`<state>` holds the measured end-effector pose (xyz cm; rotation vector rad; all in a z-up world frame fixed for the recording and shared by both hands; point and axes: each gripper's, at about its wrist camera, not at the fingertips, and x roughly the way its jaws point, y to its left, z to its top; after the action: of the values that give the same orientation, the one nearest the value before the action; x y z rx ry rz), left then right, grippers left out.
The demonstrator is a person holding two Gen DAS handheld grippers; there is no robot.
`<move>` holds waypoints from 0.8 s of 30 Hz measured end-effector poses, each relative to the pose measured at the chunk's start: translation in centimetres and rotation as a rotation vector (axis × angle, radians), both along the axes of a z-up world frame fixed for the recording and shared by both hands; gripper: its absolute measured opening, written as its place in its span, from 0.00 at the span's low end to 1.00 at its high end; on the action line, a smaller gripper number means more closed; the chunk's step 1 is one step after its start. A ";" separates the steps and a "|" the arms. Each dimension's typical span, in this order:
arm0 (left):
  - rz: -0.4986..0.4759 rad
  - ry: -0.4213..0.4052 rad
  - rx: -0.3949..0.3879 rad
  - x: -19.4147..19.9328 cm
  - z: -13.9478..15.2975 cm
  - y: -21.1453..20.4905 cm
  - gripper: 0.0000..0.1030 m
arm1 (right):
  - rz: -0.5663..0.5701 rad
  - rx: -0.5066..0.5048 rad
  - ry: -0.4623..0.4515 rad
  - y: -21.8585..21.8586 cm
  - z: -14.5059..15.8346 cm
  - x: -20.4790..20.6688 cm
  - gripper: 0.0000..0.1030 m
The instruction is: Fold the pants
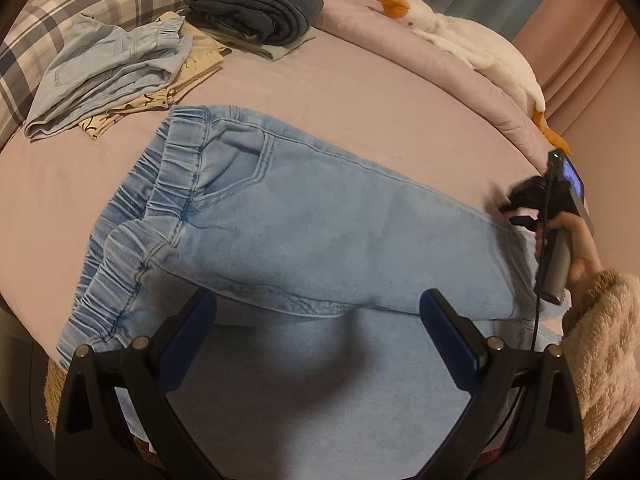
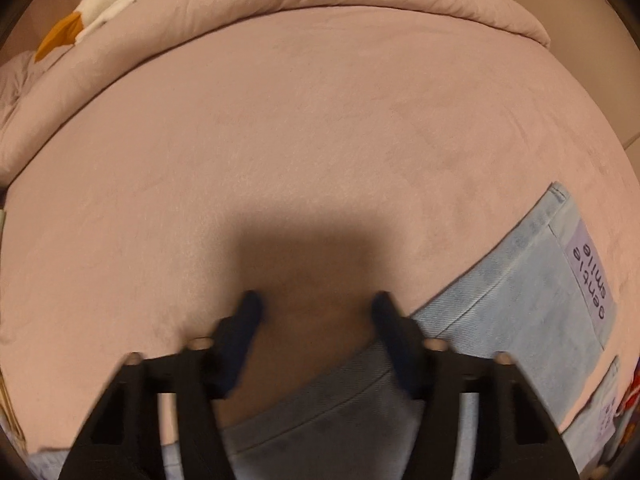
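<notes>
Only the left wrist view takes in the elastic waistband (image 1: 136, 216), the folded clothes pile (image 1: 120, 76) and the plush goose (image 1: 460, 36) far beyond the jaws. There the left gripper (image 1: 316, 320) stands wide open and empty over the light blue jeans (image 1: 320, 232), denim spanning the gap between its fingers. The right wrist view alone shows a "gentle smile" label (image 2: 590, 276) near the hem. The right gripper (image 2: 316, 312) also gapes wide; its right finger overlaps the jeans leg, its left lies over bare pink bedsheet (image 2: 280, 140).
</notes>
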<state>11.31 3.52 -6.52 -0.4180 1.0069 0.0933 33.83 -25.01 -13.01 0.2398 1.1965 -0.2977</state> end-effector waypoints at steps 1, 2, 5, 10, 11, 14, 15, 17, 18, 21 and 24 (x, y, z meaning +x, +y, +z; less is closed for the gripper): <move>0.002 0.000 0.000 0.0 0.0 -0.1 0.99 | 0.007 0.011 -0.001 -0.4 0.1 -0.7 0.06; 0.004 -0.001 -0.001 -0.1 0.1 -0.1 0.99 | 0.010 0.051 -0.006 -0.9 0.2 -1.4 0.00; 0.009 -0.008 -0.004 -0.5 0.4 -0.2 0.99 | 0.011 0.129 -0.034 -2.3 1.0 -4.0 0.00; 0.024 -0.010 -0.018 -1.0 0.9 -0.5 0.99 | 0.067 0.151 -0.138 -3.4 4.7 -9.6 0.00; 0.022 -0.011 -0.026 -1.1 0.9 -0.6 0.99 | 0.066 0.153 -0.120 -3.7 4.9 -10.2 0.00; 0.023 -0.006 -0.035 -1.2 0.9 -0.7 0.99 | 0.080 0.099 -0.092 -4.7 5.1 -8.8 0.04; 0.022 -0.004 -0.035 -1.2 0.8 -0.7 0.99 | 0.063 0.086 -0.085 -5.0 5.1 -8.2 0.09; 0.022 0.002 -0.028 -1.1 0.6 -0.6 0.99 | 0.011 0.112 -0.061 -5.9 4.8 -7.3 0.57; 0.026 0.006 -0.026 -1.0 0.5 -0.5 0.99 | -0.021 0.140 -0.056 -6.2 4.3 -6.9 0.66; 0.034 0.022 -0.029 -0.9 0.1 -0.2 0.99 | -0.080 0.082 -0.004 -6.8 2.2 -5.7 0.67; 0.038 0.031 -0.026 -0.8 -0.1 0.0 0.99 | -0.115 0.030 0.063 -7.5 -0.3 -4.9 0.62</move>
<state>10.47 3.54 -6.64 -0.4611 1.0318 0.1211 28.95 -32.51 -13.35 0.3278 1.2520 -0.3900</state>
